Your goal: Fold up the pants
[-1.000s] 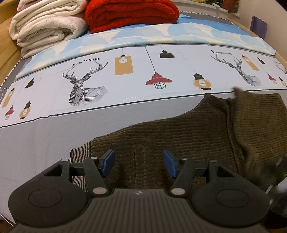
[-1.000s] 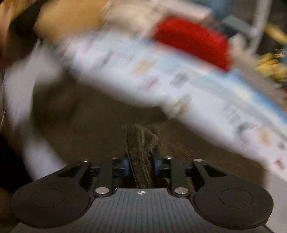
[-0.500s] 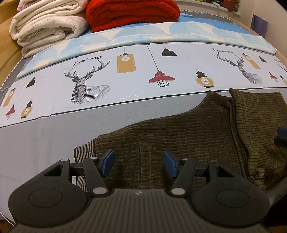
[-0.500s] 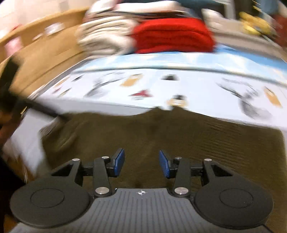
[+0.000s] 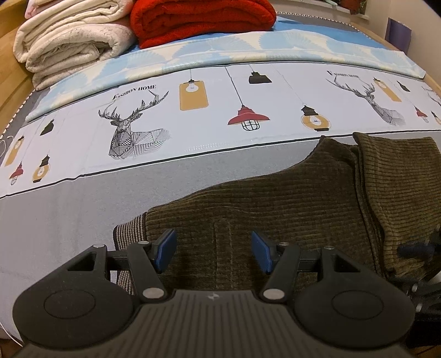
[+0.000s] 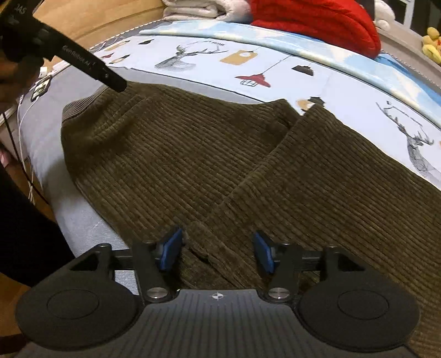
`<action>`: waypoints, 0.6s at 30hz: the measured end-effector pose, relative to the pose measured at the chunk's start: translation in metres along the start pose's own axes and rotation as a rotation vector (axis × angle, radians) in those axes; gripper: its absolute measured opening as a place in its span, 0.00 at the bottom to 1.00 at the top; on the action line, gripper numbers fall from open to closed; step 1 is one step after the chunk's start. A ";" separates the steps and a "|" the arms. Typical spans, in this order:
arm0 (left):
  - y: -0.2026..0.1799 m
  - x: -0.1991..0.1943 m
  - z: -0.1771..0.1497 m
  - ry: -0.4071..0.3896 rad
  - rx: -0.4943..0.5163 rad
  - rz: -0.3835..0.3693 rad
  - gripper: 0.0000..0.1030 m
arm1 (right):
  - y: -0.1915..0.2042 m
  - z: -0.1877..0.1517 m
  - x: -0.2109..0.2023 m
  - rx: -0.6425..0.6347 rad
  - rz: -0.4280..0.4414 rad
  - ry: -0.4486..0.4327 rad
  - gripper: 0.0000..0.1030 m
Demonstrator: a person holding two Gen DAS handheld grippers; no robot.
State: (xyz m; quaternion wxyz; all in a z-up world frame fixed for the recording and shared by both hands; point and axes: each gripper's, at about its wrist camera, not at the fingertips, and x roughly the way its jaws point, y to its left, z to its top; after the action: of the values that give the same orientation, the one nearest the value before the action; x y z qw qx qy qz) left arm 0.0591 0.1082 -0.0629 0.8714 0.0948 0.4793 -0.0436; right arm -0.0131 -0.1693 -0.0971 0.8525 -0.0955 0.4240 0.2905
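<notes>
Olive-brown corduroy pants (image 5: pixel 289 198) lie flat on the bed, with a striped waistband (image 5: pixel 129 228) at their left end and a folded-over layer (image 5: pixel 399 187) on the right. My left gripper (image 5: pixel 213 249) is open and empty just above the waist end. In the right wrist view the pants (image 6: pixel 193 165) fill the middle, and the folded layer's edge (image 6: pixel 261 170) runs diagonally. My right gripper (image 6: pixel 217 252) is open over the near edge of that fold, holding nothing. The left gripper's black finger (image 6: pixel 82 64) touches the waist corner there.
The bed sheet (image 5: pixel 193 115) has deer and lamp prints. A folded cream blanket (image 5: pixel 71 41) and a red blanket (image 5: pixel 201 19) are stacked at the far end. The wooden bed frame (image 6: pixel 91 24) runs along the left. The bed's near edge (image 6: pixel 82 220) drops off by the pants.
My right gripper let go of the bunched pant fabric and opened; the folded layer now lies flat on the pants. The left gripper stayed open and nearly still.
</notes>
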 end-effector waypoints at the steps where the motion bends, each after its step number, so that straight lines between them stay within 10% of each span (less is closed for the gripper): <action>1: 0.001 0.000 0.000 0.000 0.000 0.001 0.64 | 0.003 0.002 -0.004 -0.022 0.007 -0.013 0.20; 6: 0.003 -0.001 0.000 -0.005 -0.011 -0.001 0.64 | 0.009 0.002 -0.036 -0.104 -0.003 -0.126 0.14; 11: -0.001 0.000 0.001 -0.002 -0.002 -0.001 0.64 | 0.020 -0.014 -0.020 -0.192 0.003 -0.037 0.23; 18: -0.005 0.000 0.002 -0.003 0.012 -0.001 0.64 | -0.026 0.004 -0.056 0.157 0.096 -0.195 0.25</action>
State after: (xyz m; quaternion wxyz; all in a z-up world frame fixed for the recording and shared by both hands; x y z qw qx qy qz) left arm 0.0598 0.1029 -0.0625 0.8715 0.0998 0.4778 -0.0472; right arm -0.0218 -0.2123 -0.0535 0.8796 0.0206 0.3645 0.3051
